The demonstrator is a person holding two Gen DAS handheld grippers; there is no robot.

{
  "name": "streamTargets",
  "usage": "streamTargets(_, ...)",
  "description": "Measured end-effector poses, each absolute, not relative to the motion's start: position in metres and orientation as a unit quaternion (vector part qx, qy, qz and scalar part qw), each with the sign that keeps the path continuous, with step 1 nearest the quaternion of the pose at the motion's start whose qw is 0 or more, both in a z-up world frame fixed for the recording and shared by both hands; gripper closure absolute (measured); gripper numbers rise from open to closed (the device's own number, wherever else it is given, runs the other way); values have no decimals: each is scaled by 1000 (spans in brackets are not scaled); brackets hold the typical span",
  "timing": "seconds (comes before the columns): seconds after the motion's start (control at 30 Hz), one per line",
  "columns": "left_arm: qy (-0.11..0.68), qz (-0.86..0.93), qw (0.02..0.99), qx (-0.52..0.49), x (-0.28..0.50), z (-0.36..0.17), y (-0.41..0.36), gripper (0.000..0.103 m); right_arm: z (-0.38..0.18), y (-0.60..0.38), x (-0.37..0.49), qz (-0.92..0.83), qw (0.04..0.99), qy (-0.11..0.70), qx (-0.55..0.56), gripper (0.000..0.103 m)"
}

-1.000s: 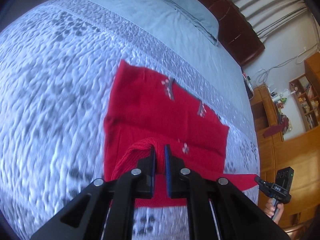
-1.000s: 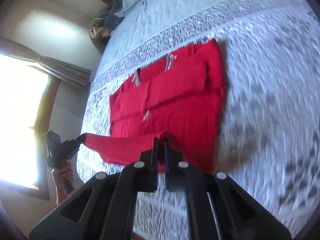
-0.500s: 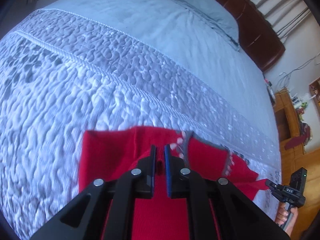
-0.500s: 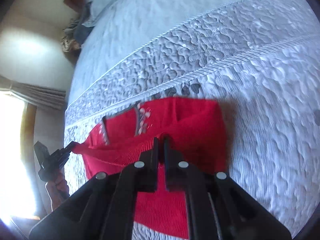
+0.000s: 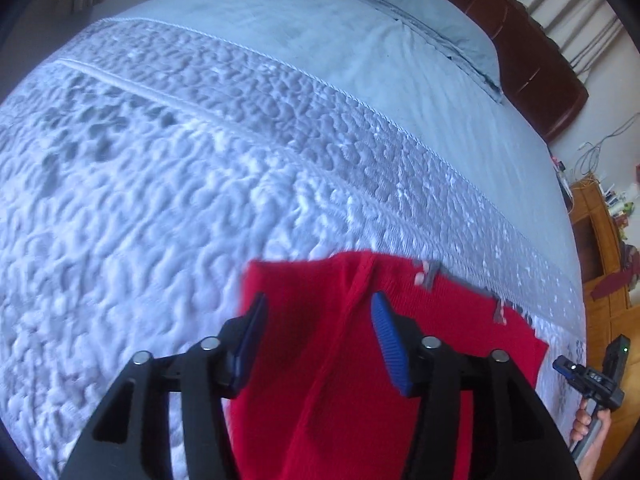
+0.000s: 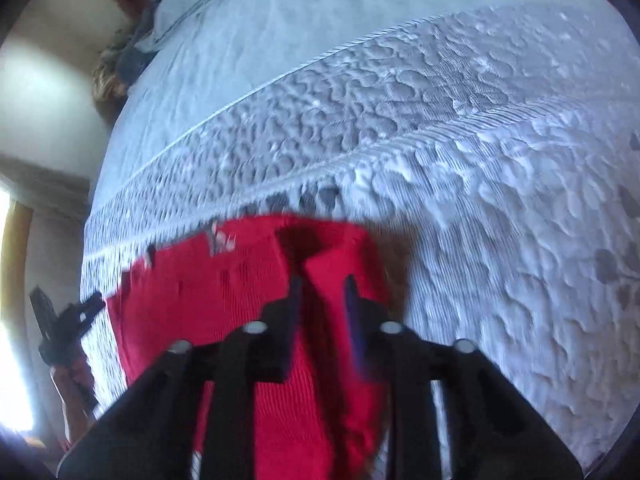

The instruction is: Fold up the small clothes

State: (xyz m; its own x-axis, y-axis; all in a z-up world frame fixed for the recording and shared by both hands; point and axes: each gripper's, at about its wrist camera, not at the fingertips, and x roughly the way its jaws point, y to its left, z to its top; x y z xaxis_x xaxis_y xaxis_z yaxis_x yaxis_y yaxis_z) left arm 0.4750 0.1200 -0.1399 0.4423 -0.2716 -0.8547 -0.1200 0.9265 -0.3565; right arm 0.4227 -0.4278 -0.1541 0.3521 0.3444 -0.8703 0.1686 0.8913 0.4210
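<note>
A small red knit garment [image 5: 344, 360] with a few grey and white marks lies folded on the white quilted bedspread [image 5: 160, 200]. My left gripper [image 5: 318, 312] hovers over its left part; the jaws are opening, and a raised red fold runs between the blue pads [image 5: 390, 344] without being pressed. In the right wrist view the same red garment [image 6: 240, 300] fills the lower middle. My right gripper [image 6: 322, 292] is over its right part, jaws opening, with cloth below them and nothing pinched. Each view shows the other gripper at the side.
The bedspread's raised band [image 6: 360, 120] crosses behind the garment. A grey pillow [image 5: 432, 28] and dark headboard [image 5: 532, 64] are at the far end. Wooden furniture [image 5: 608, 264] stands right of the bed. A bright window [image 6: 12, 360] is at the left.
Both grippers carried the garment's near edge forward over the rest, then went from shut on the red cloth to open, letting it drop. The cameras came lower and closer to the bed.
</note>
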Motion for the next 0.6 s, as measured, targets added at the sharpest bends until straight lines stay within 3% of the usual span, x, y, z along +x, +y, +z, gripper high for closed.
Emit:
streamTargets(0.07,530,-39,830,-169,450,-135,130,39,-150,-422,396,80,790,570,212,36)
streamTargets(0.17,533,-49,828,-169,407,-134,146,29,-155,-414,360,99,775,589,207,34)
streamTargets(0.37,561,-71,803,-188,356,-155,151,27,-175,-401,326,120,750,615,213,34)
streamTargets(0.6,592,-99,770,-217,350,-185,127,27,-206,-399,329,113,726,628,256,33)
